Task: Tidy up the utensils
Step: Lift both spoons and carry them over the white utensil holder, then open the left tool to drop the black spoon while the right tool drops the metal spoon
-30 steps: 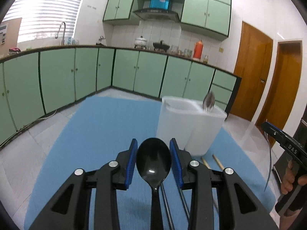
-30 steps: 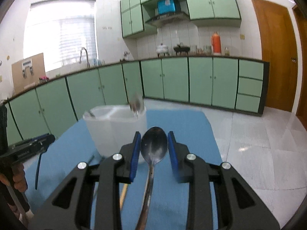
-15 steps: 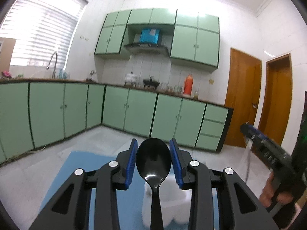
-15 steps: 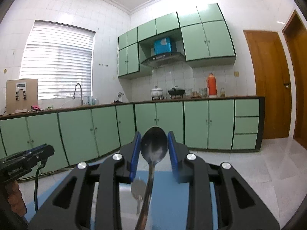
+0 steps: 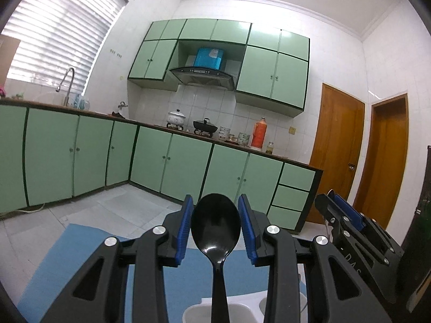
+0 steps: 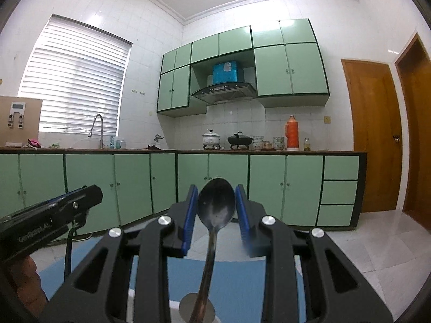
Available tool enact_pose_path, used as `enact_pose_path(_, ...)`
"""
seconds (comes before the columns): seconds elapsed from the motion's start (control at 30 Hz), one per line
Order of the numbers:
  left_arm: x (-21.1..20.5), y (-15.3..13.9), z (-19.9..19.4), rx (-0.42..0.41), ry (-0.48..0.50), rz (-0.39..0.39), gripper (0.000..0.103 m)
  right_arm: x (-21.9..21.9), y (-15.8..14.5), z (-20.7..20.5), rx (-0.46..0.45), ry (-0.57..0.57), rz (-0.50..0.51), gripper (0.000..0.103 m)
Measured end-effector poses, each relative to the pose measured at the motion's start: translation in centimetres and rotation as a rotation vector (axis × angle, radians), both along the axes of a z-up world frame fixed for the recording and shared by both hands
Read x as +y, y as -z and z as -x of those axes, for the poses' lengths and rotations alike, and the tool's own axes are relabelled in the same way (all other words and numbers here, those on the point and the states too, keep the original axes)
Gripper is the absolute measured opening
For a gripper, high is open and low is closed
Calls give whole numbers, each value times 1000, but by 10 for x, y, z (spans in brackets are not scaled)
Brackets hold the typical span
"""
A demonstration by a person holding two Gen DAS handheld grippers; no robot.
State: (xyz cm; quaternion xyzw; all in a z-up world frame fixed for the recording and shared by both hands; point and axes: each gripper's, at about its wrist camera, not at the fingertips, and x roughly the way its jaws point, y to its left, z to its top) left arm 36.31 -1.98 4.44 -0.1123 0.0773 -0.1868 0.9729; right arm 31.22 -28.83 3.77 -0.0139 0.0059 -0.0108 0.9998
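Blue-padded fingers (image 5: 185, 228) of the left gripper (image 5: 215, 224) pinch a black plastic spoon (image 5: 215, 222), bowl upright, directly above the white utensil holder (image 5: 242, 305). Right gripper (image 6: 215, 211) likewise clamps a metal spoon (image 6: 216, 206) over that holder, where another spoon's bowl (image 6: 186, 305) stands inside one compartment. Below the holder lies a blue mat (image 5: 80, 245).
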Motion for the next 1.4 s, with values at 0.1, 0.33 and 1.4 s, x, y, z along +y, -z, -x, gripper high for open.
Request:
enact_pose_path(0.1,-2,9,-3,-1,0,-5,34,3,9,-5,8,5,6,27)
enact_pose_path(0.33,-1,23,-3,9,8,-16,34,8,27,-7,30,6,26,27)
enact_pose_path(1.4,4,50,37,135,19,-95,53,13,63,39,218,-92,-17,44)
